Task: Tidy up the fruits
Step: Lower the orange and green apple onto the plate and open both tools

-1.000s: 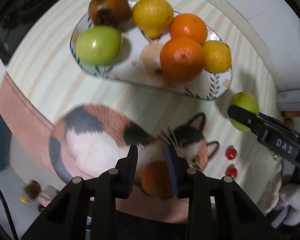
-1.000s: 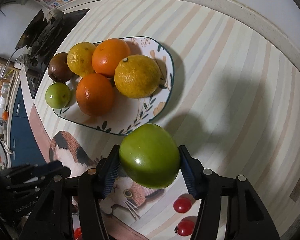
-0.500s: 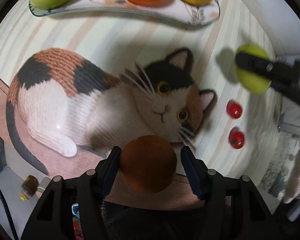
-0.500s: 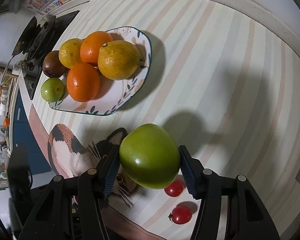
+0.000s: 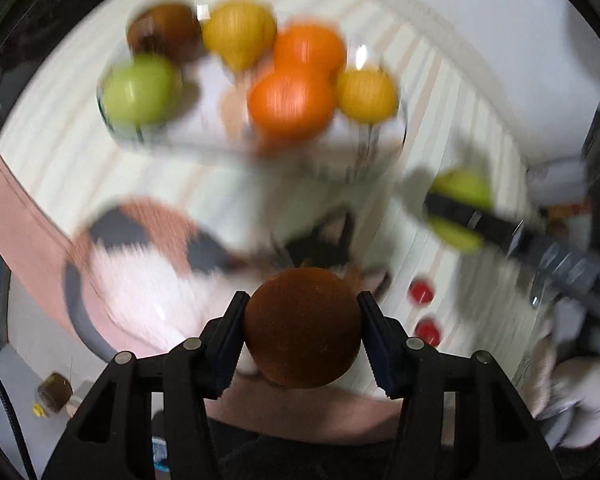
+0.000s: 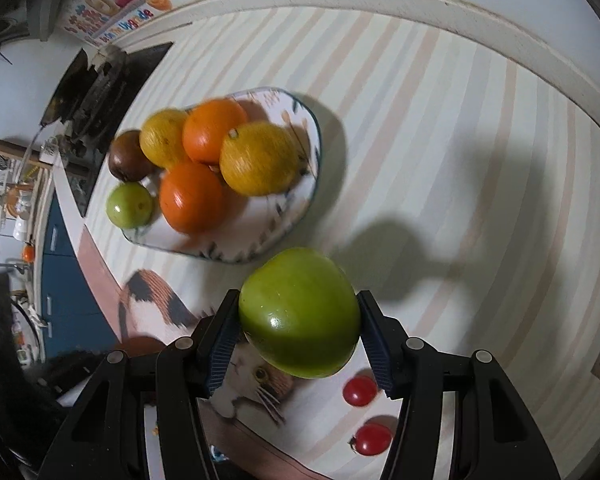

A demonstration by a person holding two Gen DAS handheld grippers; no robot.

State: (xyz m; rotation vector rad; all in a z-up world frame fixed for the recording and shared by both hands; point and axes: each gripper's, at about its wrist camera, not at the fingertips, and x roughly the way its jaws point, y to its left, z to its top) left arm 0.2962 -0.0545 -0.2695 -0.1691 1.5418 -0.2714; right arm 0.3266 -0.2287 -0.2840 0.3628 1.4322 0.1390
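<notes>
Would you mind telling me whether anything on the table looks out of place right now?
Two cherry tomatoes lie loose on the striped cloth, apart from the plate that holds the other fruit. Nothing looks spilled or damaged.

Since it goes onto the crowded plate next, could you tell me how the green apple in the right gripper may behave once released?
The green apple looks round and glossy, so it may roll. The plate looks nearly full, leaving little room.
</notes>
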